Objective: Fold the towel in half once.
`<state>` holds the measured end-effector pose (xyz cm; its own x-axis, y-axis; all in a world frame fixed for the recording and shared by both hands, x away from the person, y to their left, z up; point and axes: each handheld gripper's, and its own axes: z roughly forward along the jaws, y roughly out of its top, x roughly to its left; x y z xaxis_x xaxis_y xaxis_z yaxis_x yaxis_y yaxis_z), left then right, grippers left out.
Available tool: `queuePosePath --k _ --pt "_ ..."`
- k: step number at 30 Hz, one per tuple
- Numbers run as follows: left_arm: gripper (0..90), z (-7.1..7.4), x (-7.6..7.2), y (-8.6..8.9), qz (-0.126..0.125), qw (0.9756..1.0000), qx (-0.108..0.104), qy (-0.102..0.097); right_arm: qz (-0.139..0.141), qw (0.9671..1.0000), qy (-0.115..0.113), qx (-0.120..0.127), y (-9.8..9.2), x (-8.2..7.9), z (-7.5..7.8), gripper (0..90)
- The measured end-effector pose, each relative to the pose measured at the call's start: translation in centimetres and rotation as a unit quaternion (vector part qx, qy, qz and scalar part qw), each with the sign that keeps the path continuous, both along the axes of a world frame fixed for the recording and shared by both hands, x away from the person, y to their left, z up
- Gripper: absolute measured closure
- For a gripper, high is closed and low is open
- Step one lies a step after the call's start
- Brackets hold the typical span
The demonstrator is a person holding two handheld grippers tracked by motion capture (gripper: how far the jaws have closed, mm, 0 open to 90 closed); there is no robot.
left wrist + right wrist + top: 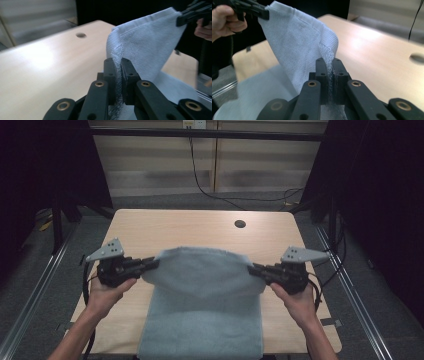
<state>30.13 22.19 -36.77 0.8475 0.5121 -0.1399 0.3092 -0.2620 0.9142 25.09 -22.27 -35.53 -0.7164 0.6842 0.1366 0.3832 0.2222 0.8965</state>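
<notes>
High cam looks down the table [200, 227]; both claw cams close-up, sharing the towel [150, 40].

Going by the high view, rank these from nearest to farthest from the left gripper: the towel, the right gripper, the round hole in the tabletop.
From the left gripper:
1. Towel: its left corner is clamped in the jaws.
2. Right gripper: across the towel, holding the other corner.
3. Round hole: toward the table's far right; close to the right gripper's rank, yet seemingly slightly farther.

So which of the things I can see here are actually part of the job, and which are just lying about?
Part of the job:
- light blue towel, far edge lifted off the table
- left gripper, shut on one towel corner
- right gripper, shut on the other corner

Just there:
- wooden table, with its round hole
- black cable on the floor beyond
</notes>
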Motion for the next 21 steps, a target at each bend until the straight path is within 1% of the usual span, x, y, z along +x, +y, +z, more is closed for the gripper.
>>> queuePosePath --k 1,3,5,6,7,8,10,11,12,13,14,15,16,17,18,19,21 --pt "84.6 -0.7 -0.7 0.0 -0.001 1.0000 0.004 0.004 0.002 1.0000 0.008 -0.003 0.0 -0.5 -0.5 85.6" --pt "84.6 -2.4 -1.8 0.0 -0.009 0.9993 0.018 0.032 0.004 0.9995 0.030 -0.014 0.1 -1.7 -2.1 85.6" --pt "84.6 -4.4 -2.7 0.1 -0.014 0.9976 0.040 0.055 0.008 0.9983 0.057 -0.014 0.2 -2.7 -4.1 85.6" --pt "84.6 -5.5 -3.1 0.1 -0.014 0.9962 0.047 0.072 0.008 0.9971 0.071 -0.026 0.4 -3.2 -5.2 85.6" --pt "84.6 -6.6 -3.4 0.2 -0.016 0.9949 0.056 0.082 0.007 0.9958 0.081 -0.042 0.5 -3.7 -6.2 85.5" --pt "84.6 -7.7 -3.6 0.3 -0.015 0.9933 0.063 0.095 0.010 0.9943 0.096 -0.045 0.5 -4.0 -7.2 85.6" --pt "84.6 -9.3 -3.9 0.6 -0.011 0.9899 0.073 0.121 0.008 0.9915 0.127 -0.030 0.4 -4.6 -9.2 85.6" --pt "84.6 -10.0 -3.9 0.6 -0.014 0.9879 0.079 0.133 0.007 0.9895 0.140 -0.035 0.4 -4.9 -10.2 85.6" --pt "84.5 -10.7 -4.0 0.7 -0.017 0.9864 0.083 0.141 0.007 0.9866 0.158 -0.042 0.5 -5.1 -11.1 85.6" --pt "84.5 -11.5 -4.1 0.6 -0.020 0.9840 0.089 0.153 0.010 0.9843 0.170 -0.046 0.6 -5.3 -11.9 85.5" --pt "84.4 -12.1 -4.3 0.4 -0.024 0.9814 0.100 0.162 0.009 0.9821 0.179 -0.059 0.8 -5.5 -12.6 85.5" --pt "84.3 -12.5 -4.5 0.2 -0.024 0.9805 0.106 0.163 0.009 0.9804 0.182 -0.075 0.9 -5.5 -13.0 85.5" --pt "84.2 -12.7 -4.5 0.1 -0.026 0.9801 0.109 0.164 0.007 0.9803 0.183 -0.075 0.9 -5.5 -13.3 85.5" --pt "84.2 -12.8 -4.4 0.1 -0.025 0.9799 0.109 0.165 0.000 0.9797 0.188 -0.070 0.9 -5.3 -13.4 85.5" --pt "84.2 -12.8 -4.3 0.1 -0.024 0.9797 0.108 0.167 -0.003 0.9795 0.187 -0.073 0.9 -5.3 -13.4 85.5" --pt "84.1 -12.9 -4.2 0.1 -0.023 0.9799 0.108 0.166 -0.006 0.9795 0.187 -0.074 1.0 -5.2 -13.5 85.5" --pt "84.2 -13.1 -3.6 0.0 -0.018 0.9806 0.103 0.166 -0.011 0.9798 0.180 -0.085 1.2 -4.9 -13.5 85.7"
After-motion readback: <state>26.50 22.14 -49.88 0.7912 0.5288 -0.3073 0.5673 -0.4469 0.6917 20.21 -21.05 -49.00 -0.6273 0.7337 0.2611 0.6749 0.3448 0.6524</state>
